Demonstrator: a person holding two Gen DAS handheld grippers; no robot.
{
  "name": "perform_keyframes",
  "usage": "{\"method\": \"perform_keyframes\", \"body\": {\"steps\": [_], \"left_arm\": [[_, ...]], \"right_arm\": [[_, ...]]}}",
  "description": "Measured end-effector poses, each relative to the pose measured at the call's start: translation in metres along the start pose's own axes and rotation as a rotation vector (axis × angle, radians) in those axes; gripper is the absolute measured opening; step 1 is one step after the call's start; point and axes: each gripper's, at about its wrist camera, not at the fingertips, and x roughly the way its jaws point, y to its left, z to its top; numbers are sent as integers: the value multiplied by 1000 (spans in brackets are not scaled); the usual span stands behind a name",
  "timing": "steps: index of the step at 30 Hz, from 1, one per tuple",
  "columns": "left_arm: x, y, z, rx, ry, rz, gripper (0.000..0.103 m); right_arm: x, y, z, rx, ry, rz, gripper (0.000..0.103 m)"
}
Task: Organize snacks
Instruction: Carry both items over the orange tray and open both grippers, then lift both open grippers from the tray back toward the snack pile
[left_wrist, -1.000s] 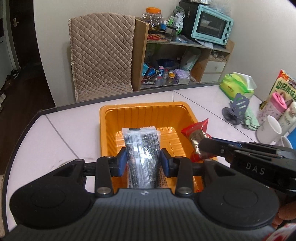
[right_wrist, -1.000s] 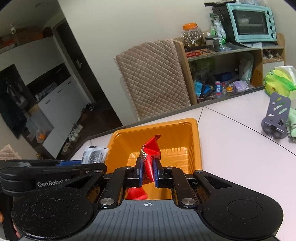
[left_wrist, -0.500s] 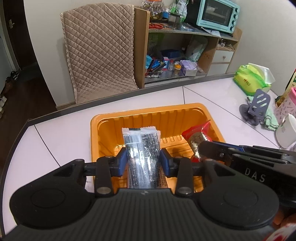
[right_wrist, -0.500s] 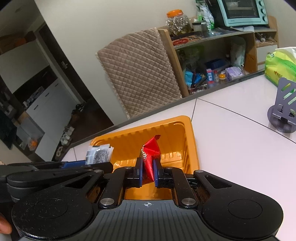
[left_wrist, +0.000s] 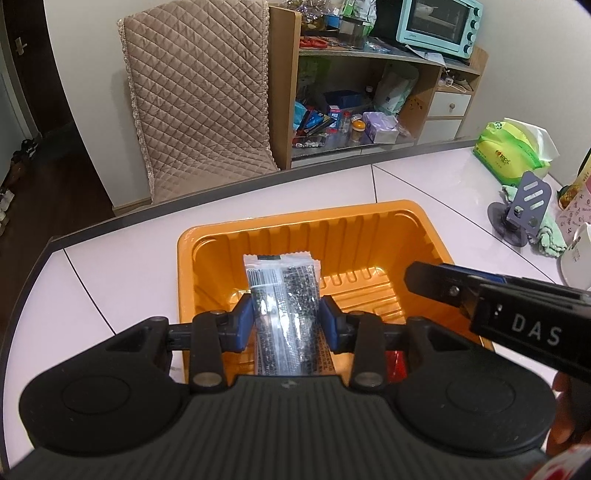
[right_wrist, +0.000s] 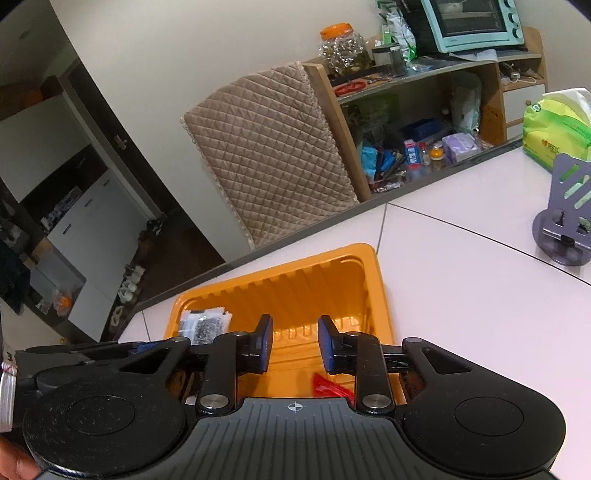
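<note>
While the left gripper squeezed a clear packet of dark snacks between its blue pads, the right gripper had just been opening its jaws. Nothing was between them now. They stood a little way apart, not wide. The red snack packet lay low in the orange tray, near the tray's front edge, just under the right gripper. In the left view only a bit of red showed by the tray's front right corner.

That looked like one snack put away. The red one seemed done, and the dark one was likely next.

A second before, the right gripper was pinching the red packet tight and holding it up over the tray. Half a second before, it was the same. Now the packet was out of the jaws and down inside the tray. Both grippers had also come closer to the tray and a bit lower, so the tray looked bigger in both views. The left gripper's hold on the dark packet had not changed at all. That packet was over the middle of the tray, standing up between the pads.

The tray sat on the white table, near its far edge.
</note>
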Motion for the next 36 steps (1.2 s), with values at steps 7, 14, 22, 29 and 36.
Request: {"method": "perform_keyframes", "body": {"steps": [7,14,22,29,36], "left_arm": [[-3,4,0,-9,-5,-1,36],[-24,10,-2,-16,-41,-15,40],[-68,22,-24,-47,-74,-70,44],[-115,32,-62,-84,-91,-96,47],[-157,38,-108,-109,-78,-97,50]], "right_arm": [[-12,-3,-2,5,-14,3,29],[-31,1,-9,-16,-25,7,29],[-72,8,-31,-48,-51,12,45],[-119,10,-57,-53,-82,36,53],[-162,8,-84,-45,-97,43,56]]}}
